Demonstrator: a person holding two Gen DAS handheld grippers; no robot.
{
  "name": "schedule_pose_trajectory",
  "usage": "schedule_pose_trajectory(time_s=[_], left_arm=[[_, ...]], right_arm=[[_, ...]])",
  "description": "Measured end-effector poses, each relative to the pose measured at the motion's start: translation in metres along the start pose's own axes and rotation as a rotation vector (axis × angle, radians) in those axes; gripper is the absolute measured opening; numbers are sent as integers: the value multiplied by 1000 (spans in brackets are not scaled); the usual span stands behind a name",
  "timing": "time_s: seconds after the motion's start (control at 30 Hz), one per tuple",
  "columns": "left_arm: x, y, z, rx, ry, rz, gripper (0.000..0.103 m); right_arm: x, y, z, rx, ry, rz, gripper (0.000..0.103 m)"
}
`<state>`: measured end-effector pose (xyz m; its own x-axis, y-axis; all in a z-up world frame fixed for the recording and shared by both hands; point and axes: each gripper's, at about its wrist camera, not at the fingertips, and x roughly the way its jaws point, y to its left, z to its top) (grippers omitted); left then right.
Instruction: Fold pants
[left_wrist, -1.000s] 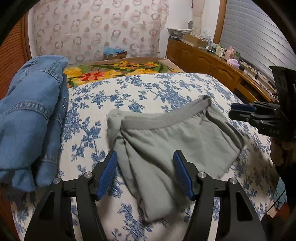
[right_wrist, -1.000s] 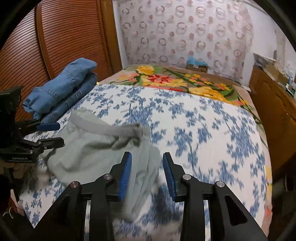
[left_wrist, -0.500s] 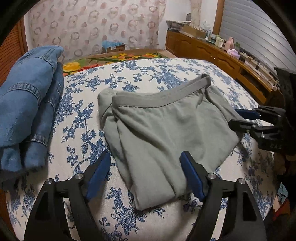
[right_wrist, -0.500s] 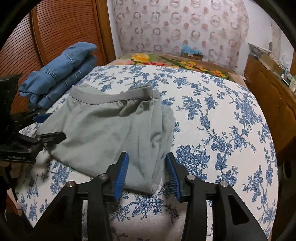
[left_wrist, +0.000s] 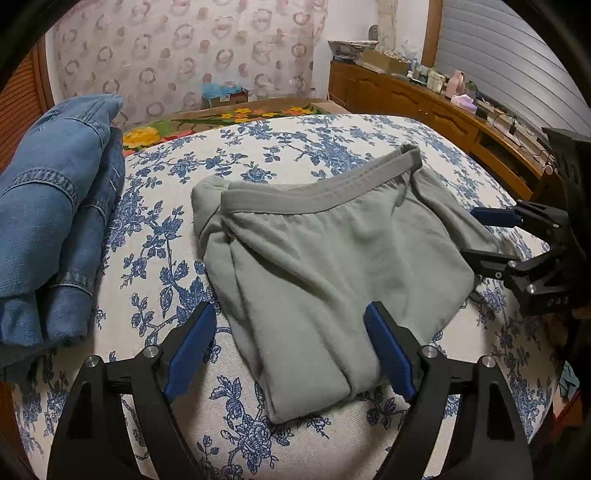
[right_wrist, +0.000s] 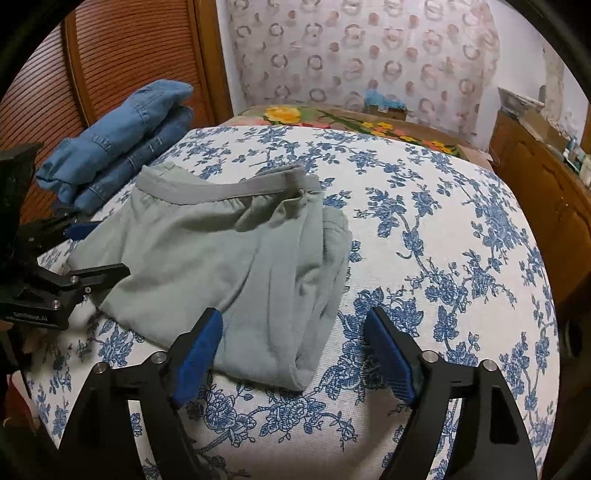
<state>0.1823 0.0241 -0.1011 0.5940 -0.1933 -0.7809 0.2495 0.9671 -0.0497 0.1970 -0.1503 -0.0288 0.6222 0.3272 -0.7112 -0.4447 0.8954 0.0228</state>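
Observation:
The grey-green pants (left_wrist: 325, 266) lie folded flat on the blue-flowered bed cover (left_wrist: 177, 229), with the waistband at the far side. They also show in the right wrist view (right_wrist: 221, 254). My left gripper (left_wrist: 291, 350) is open and empty, with its jaws either side of the pants' near folded edge. My right gripper (right_wrist: 295, 354) is open and empty just above the pants' near corner. Each gripper shows in the other's view, the right one (left_wrist: 487, 236) and the left one (right_wrist: 96, 251), both at the pants' side edges.
A folded stack of blue jeans (left_wrist: 55, 221) lies on the bed's left side, also in the right wrist view (right_wrist: 122, 140). A wooden dresser (left_wrist: 424, 107) with clutter stands to the right. A slatted wooden door (right_wrist: 110, 62) is behind the jeans.
Both grippers have let the pants down flat on the bed and drawn back toward the near edge. The right gripper has opened wider.

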Motion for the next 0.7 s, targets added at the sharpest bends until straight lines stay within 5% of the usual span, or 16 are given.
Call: schedule_pose_trajectory(time_s=[0.23,0.4,0.7], left_arm=[[-28,2,-16,-39,-9,-16,83],[-35,1,-33,-50,3,-39,54],[-44,17,-34,-135,-61,-69,38]], right_arm=[[2,1,0,-12,3,-10,84],[0,3,0,-15,1,-15,84],[0,2,0,-15,1,-16,84]])
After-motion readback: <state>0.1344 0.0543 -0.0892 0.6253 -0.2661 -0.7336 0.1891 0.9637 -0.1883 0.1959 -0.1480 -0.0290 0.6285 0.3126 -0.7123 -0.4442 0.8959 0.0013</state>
